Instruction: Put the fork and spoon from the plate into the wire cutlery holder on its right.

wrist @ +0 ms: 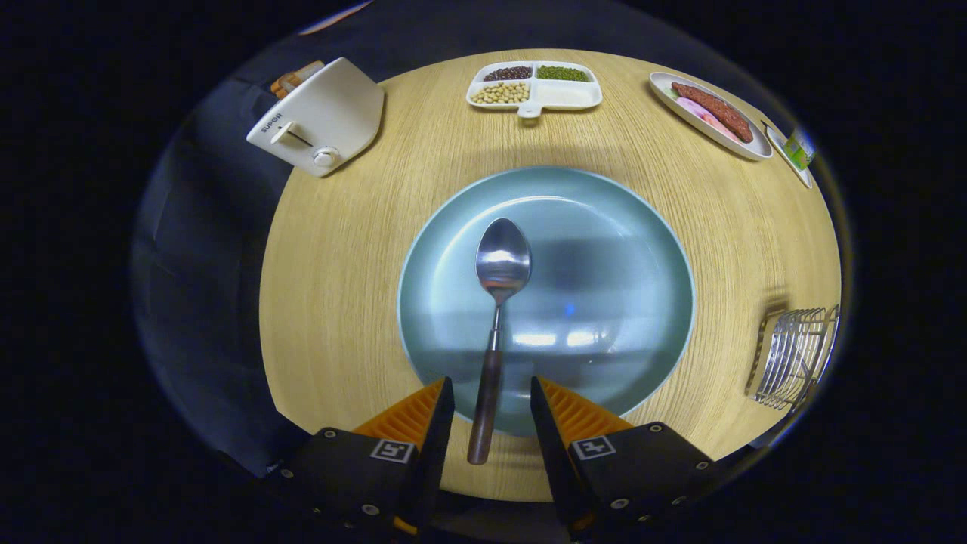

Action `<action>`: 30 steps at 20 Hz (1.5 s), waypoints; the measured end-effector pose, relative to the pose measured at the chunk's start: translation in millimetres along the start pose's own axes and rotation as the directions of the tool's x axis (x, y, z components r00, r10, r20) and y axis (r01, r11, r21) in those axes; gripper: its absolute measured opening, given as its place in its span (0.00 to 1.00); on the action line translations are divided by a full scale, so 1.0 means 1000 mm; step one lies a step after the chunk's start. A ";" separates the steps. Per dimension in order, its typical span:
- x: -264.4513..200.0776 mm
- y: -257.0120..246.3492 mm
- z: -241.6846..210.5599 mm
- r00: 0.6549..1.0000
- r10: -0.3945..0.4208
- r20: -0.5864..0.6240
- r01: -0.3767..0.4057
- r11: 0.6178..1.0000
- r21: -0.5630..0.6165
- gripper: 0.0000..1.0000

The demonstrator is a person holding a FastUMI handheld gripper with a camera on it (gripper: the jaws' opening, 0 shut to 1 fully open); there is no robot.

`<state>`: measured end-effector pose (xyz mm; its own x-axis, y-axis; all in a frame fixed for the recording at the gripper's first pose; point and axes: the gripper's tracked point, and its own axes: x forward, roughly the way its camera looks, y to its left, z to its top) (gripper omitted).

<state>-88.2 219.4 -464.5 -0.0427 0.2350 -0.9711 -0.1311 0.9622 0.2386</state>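
A metal spoon (495, 317) with a dark wooden handle lies on the pale blue plate (604, 249), bowl pointing away from me and handle end reaching over the plate's near rim. My gripper (491, 404) is open, with a finger on each side of the spoon's handle, and neither finger touches it. The wire cutlery holder (795, 357) stands on the round wooden table to the right of the plate.
A white toaster (321, 117) sits at the table's far left. A white divided dish of beans (535, 87) is at the far middle. A plate with sausage (710, 113) and a small tray (793, 151) lie at the far right.
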 end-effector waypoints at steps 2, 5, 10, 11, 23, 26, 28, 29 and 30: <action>0.009 -0.001 -0.004 1.000 -0.007 -0.019 0.007 1.000 0.012 0.54; 0.015 -0.005 0.000 1.000 -0.017 -0.006 0.017 1.000 0.024 0.44; 0.013 -0.011 0.001 1.000 -0.020 -0.011 0.020 0.999 0.044 0.11; 0.012 -0.012 0.002 1.000 -0.020 -0.008 0.020 0.999 0.045 0.10; -0.097 -0.083 0.002 0.991 -0.022 0.134 0.008 0.995 0.101 0.05; -0.122 -0.125 -0.014 0.988 -0.067 0.142 0.048 0.990 0.135 0.05; -0.136 -0.154 -0.031 0.987 -0.096 0.128 0.075 0.985 0.156 0.05; -0.142 -0.168 -0.038 0.987 -0.107 0.119 0.086 0.982 0.168 0.05; -0.145 -0.179 -0.045 0.988 -0.114 0.108 0.093 0.979 0.180 0.05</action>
<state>-102.7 7.3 -365.8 0.0796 0.1376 -0.9873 0.0463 0.9888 0.1416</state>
